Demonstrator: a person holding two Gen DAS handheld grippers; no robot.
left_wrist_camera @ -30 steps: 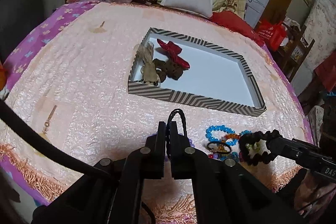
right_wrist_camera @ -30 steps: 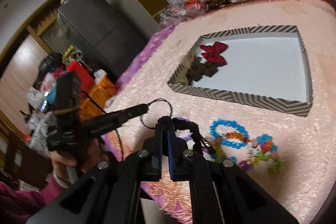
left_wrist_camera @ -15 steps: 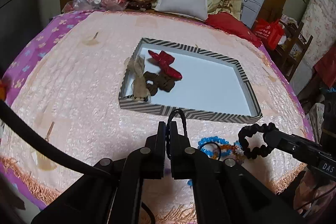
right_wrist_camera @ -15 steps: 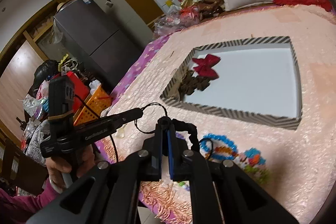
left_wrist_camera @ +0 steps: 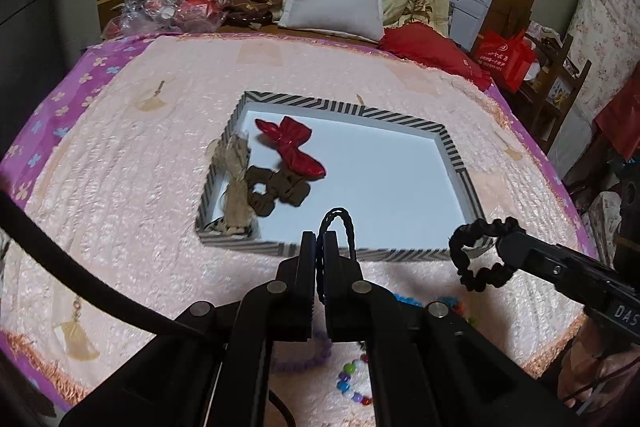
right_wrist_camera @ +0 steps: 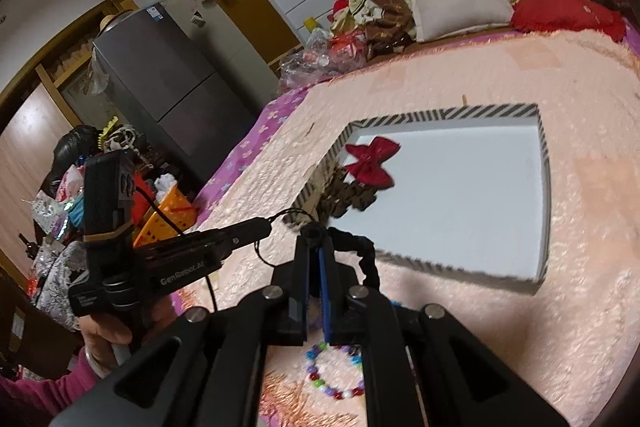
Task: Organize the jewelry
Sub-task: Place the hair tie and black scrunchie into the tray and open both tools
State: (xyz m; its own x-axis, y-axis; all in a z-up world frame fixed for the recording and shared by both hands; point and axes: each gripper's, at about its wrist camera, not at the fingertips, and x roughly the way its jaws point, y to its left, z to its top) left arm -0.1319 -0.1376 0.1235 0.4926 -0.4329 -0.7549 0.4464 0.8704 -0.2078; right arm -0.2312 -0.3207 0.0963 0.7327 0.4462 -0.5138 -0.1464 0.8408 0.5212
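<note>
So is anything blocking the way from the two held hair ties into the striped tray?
Nothing visible. The thin black hair tie and black scrunchie hang at the striped tray's near wall; the white floor beyond is bare, bows sit far left.

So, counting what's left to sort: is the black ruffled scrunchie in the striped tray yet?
Not yet. The black ruffled scrunchie hangs pinched in the right gripper, in the air near the striped tray's near corner.

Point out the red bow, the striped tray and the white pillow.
Red bow (left_wrist_camera: 294,146), left wrist view, on its middle knot.
Striped tray (left_wrist_camera: 452,154), left wrist view, on its right wall.
White pillow (left_wrist_camera: 335,1), left wrist view, on its front face.
</note>
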